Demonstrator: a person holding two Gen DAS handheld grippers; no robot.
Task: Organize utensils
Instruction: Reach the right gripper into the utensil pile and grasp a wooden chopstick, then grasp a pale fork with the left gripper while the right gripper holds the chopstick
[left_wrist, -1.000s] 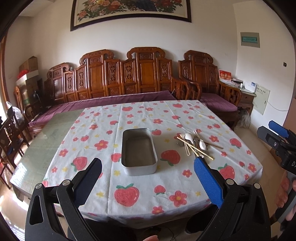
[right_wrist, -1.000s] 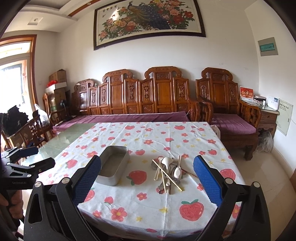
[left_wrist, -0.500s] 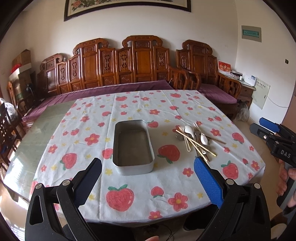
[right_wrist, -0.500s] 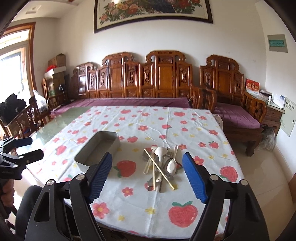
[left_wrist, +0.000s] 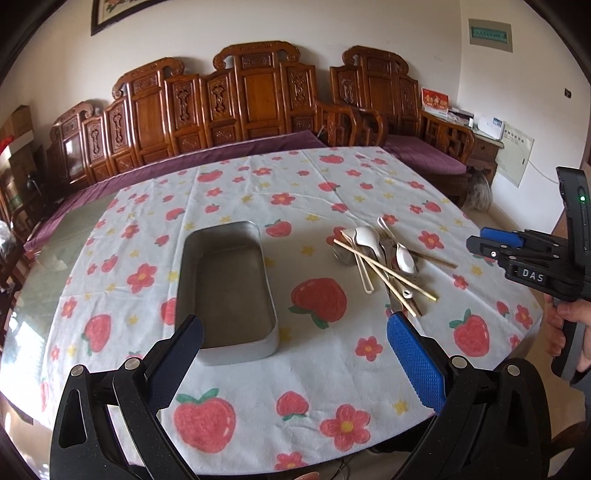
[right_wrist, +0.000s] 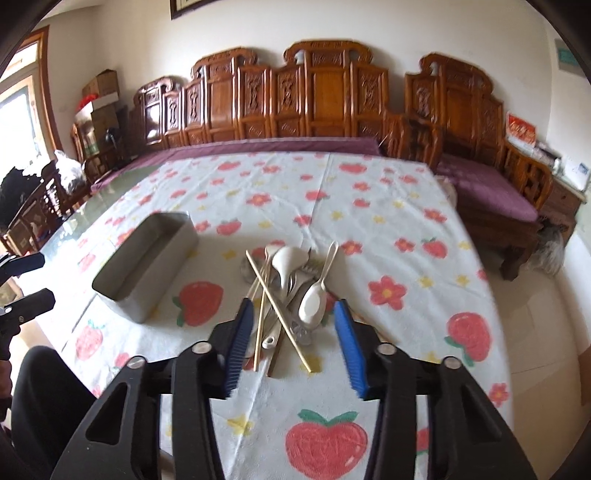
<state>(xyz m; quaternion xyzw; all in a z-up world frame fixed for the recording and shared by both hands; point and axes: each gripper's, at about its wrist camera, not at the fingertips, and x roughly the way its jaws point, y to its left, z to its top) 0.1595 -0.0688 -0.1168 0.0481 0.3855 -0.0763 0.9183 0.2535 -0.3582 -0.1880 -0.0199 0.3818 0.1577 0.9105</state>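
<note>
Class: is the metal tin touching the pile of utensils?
Apart. The left wrist view shows bare tablecloth between the metal tin and the pile of utensils.

Bench (left_wrist: 48, 258) with a glass top, mostly covered by a white cloth (left_wrist: 295, 192) printed with strawberries and flowers; bare glass shows at 9 o'clock. On the cloth: an open grey metal tin (left_wrist: 225, 291), long side running 12 to 6. At 3 o'clock of it, apart, a crossed heap of utensils (left_wrist: 384, 262): white spoons, wooden chopsticks, metal fork. Near a printed strawberry.
</note>
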